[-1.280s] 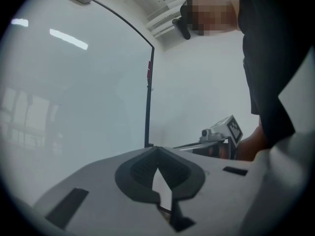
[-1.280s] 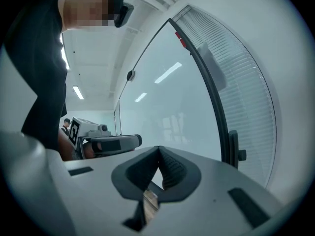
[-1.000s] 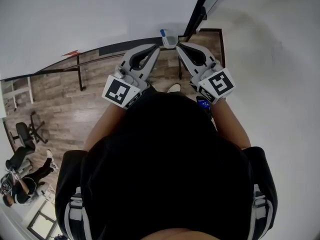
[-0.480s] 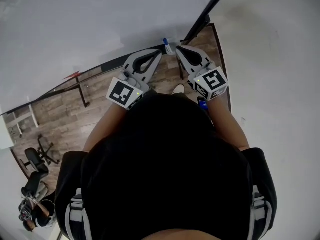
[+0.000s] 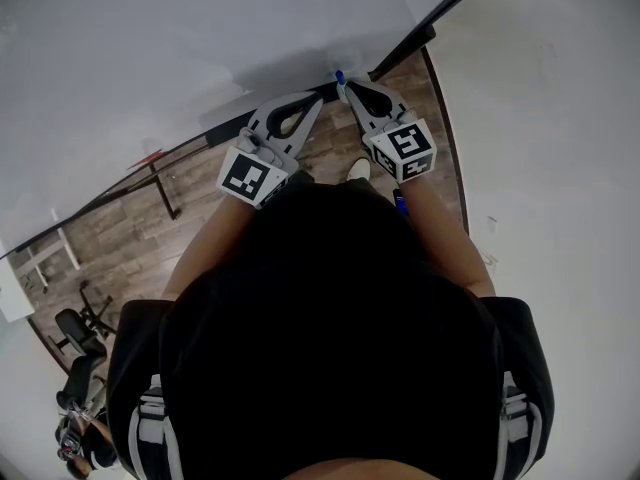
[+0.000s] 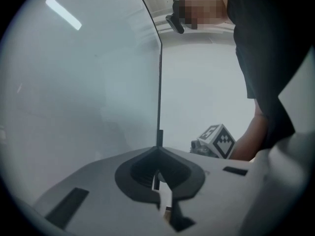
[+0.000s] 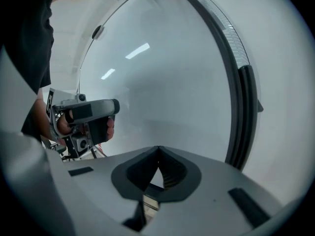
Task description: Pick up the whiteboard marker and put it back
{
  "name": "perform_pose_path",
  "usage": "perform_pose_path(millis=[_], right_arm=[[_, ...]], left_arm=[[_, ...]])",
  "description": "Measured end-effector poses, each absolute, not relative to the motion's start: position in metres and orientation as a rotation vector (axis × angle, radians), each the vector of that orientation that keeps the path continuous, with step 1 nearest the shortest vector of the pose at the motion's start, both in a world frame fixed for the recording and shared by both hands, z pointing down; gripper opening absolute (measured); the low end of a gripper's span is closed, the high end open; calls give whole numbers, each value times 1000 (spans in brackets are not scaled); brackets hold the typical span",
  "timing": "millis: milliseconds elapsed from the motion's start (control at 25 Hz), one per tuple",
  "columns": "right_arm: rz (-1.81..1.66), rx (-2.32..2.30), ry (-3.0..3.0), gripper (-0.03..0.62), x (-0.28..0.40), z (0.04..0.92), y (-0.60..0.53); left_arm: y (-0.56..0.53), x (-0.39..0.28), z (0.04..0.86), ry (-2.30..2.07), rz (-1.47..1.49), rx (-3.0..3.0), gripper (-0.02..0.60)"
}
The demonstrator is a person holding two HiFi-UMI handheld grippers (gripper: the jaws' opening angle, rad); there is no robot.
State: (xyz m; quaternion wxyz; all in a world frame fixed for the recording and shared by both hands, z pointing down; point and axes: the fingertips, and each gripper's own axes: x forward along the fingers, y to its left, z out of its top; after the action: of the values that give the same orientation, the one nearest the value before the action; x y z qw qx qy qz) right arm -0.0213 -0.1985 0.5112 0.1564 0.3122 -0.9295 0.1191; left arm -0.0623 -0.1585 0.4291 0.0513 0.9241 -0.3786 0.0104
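We find the blue-capped whiteboard marker at the lower edge of the whiteboard, directly at the tip of the right gripper. The right jaws are pressed together, and the jaws of the left gripper likewise meet at the tip. The marker appears to touch the right jaws, but we cannot confirm a grip.

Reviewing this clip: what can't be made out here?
- The marker: head view shows only a small blue end beside the right gripper; its body and support are too small to tell.
- Neither gripper view shows the marker.
- The floor: head view, largely covered by the person's torso.
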Motion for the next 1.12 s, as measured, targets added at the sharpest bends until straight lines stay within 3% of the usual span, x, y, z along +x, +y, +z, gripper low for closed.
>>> perform_pose_path(millis=[240,760,1120], right_arm=[[349,962,-2545,3,-49,534,-225],[346,1009,-2383,77,-39,588,-239],[344,1012,-2359,86,-45,599,-248]], left_arm=[[-181,-96,425,-1152,-1,2798,3],[-183,-91,422,-1118,-40,2829,3],[-179,-106,425,-1157,-45,2802,3]])
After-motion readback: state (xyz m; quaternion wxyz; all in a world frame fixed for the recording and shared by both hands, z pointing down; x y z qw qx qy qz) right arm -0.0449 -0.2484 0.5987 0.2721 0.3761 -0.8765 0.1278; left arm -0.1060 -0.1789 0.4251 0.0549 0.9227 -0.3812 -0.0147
